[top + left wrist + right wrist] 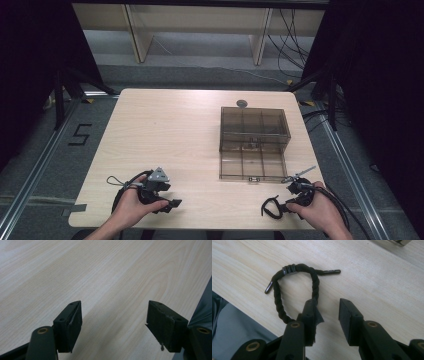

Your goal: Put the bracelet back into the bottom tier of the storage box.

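We see cord [294,285] loop beside right gripper [328,315], jaws apart, empty. Left gripper [113,325] open too. We should centre strand between pads, then close slowly.

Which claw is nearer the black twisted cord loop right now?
Right. The right claw sits at the black twisted cord loop, one finger beside it; the left claw is across the table's near edge.
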`<state>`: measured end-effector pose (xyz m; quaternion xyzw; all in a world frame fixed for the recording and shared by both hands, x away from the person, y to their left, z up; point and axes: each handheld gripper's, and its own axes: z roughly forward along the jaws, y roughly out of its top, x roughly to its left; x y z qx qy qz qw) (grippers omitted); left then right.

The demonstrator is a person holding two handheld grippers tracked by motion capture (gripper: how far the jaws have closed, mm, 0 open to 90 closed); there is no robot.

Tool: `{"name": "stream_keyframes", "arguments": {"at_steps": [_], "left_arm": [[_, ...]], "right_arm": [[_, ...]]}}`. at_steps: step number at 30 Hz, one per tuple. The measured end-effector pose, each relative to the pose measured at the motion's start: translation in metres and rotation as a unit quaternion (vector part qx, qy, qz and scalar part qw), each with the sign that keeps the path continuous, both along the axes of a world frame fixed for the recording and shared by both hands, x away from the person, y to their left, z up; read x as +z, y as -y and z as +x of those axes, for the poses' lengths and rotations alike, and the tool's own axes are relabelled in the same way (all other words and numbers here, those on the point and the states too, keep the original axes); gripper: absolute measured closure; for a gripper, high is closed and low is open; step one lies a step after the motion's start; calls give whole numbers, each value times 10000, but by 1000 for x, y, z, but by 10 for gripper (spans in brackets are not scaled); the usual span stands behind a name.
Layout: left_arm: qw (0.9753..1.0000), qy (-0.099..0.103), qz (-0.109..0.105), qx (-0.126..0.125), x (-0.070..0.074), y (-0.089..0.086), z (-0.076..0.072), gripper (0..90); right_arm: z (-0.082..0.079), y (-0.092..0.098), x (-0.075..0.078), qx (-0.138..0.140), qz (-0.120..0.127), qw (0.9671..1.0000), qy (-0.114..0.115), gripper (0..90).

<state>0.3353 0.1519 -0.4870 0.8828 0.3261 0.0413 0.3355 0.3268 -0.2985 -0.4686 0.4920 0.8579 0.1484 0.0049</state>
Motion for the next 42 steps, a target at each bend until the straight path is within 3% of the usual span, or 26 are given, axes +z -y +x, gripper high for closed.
{"name": "stream_keyframes", "arguments": {"at_steps": [1, 2, 3, 4, 5, 10, 11, 13, 14, 15, 19, 20, 23, 29, 30, 39, 42], "left_arm": [[9999, -14, -122, 52, -1, 2, -1, 287], [10000, 16, -52, 25, 0, 1, -1, 287], [10000, -23, -63, 50, 0, 2, -2, 287], [10000, -7, -89, 9, 1, 2, -3, 287], [10000, -2, -20, -42, 2, 1, -2, 286], [9999, -5, -99, -16, 1, 4, -4, 287], [9999, 12, -13, -161, 2, 3, -4, 286], [10000, 6, -77, -61, 1, 6, -5, 286], [9997, 26, 16, -222, 3, 5, -5, 287], [9998, -18, -61, -170, 2, 7, -6, 287], [9997, -42, -20, -237, 3, 7, -6, 287], [9997, 29, 1, -248, 3, 7, -6, 287], [9998, -6, -56, -195, 3, 7, -7, 287], [9997, 19, -10, -252, 3, 6, -6, 286], [9998, 12, -137, -131, 2, 8, -7, 287], [9997, 11, -8, -245, 3, 6, -6, 286], [9998, 0, -61, -180, 2, 7, -7, 286]], "right_arm": [[0, 0, 0, -9, -13, 10000, -11, 672], [-1, -2, 0, -77, 19, 10000, -10, 671], [-2, -4, 1, -241, 28, 9995, -179, 670], [0, -2, 0, -27, 19, 10000, -55, 671], [0, -3, 1, -69, -40, 9999, -79, 671], [2, -6, 0, 31, -147, 9998, -93, 682], [3, -7, 1, 54, -95, 9999, -60, 688], [4, -10, 3, -68, -212, 9996, -162, 700], [5, -10, 1, 7, -240, 9996, -118, 709], [6, -12, 2, 7, -285, 9995, -117, 720], [9, -17, 7, 78, -364, 9991, -182, 750], [10, -18, 7, 89, -407, 9989, -201, 755], [14, -20, 10, 142, -628, 9977, -233, 762], [19, -28, 13, 191, -621, 9971, -399, 764], [20, -29, 12, 195, -605, 9973, -365, 765], [22, -36, 7, 317, -697, 9954, -580, 766], [22, -37, 6, 334, -691, 9951, -624, 776]]}}
